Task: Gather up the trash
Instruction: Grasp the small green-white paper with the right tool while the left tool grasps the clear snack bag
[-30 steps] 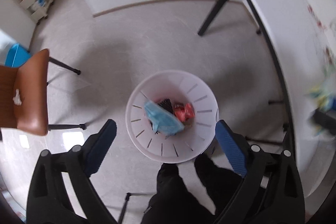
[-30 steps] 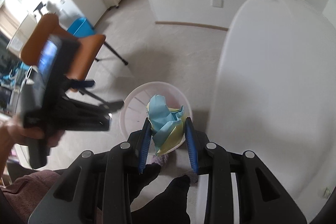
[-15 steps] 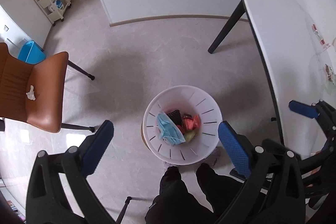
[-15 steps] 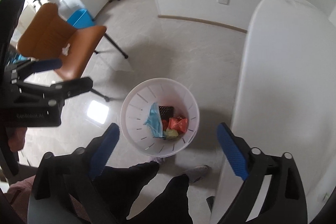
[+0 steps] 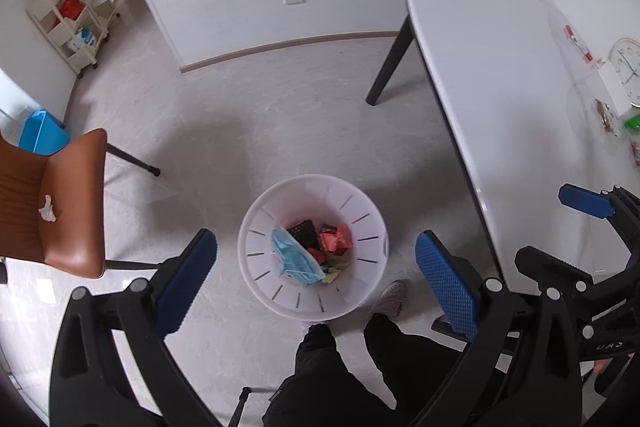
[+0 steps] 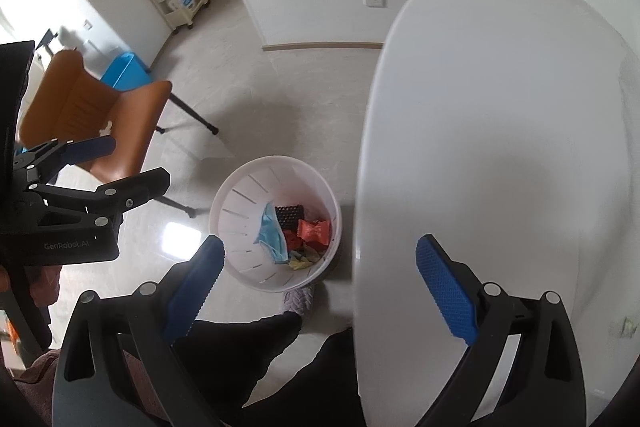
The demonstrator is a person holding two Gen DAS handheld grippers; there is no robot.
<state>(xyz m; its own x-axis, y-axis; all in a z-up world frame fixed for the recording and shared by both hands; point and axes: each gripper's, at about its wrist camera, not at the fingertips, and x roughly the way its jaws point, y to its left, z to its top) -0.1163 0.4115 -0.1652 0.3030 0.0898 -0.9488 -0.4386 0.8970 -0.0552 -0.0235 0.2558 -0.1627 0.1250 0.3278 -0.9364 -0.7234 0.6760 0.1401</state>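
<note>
Left wrist view: the left gripper (image 5: 316,263) hangs high over the floor with its jaws spread wide and nothing between them. Straight below stands the white bin (image 5: 256,227), beside the tabletop (image 5: 480,75) edge. In it lie a blue mask (image 5: 294,261), a black piece (image 5: 305,233) and red wrappers (image 5: 336,237), with a yellowish scrap low among them. A crumpled tissue (image 5: 47,213) sits on the brown chair (image 5: 76,211) seat, well apart from the bin; it looks like the nearest trash not yet collected. On the far right of the tabletop, small red and green packets (image 5: 632,125) lie near a clock (image 5: 626,67); whether they are trash I cannot tell. The right gripper (image 5: 584,201) shows at the right edge, over the tabletop.

Right wrist view: the right gripper (image 6: 318,275) is also spread wide and empty, hovering astride the tabletop (image 6: 500,147) edge, with the bin (image 6: 240,183) down to its left. The mask (image 6: 270,229) and wrappers (image 6: 316,229) rest inside. The left gripper (image 6: 132,167) appears at the left, in front of the chair (image 6: 120,115). A small pale scrap (image 6: 624,325) lies on the tabletop near the right finger.

The step in hand seems to be picking the next piece. I would take the left gripper to the tissue: come down from above, keep the jaws wide until they straddle it, then close gently, as it is soft and light and could slip or tear. The right gripper could take the tabletop scrap, pressing its fingers flat to the surface.
</note>
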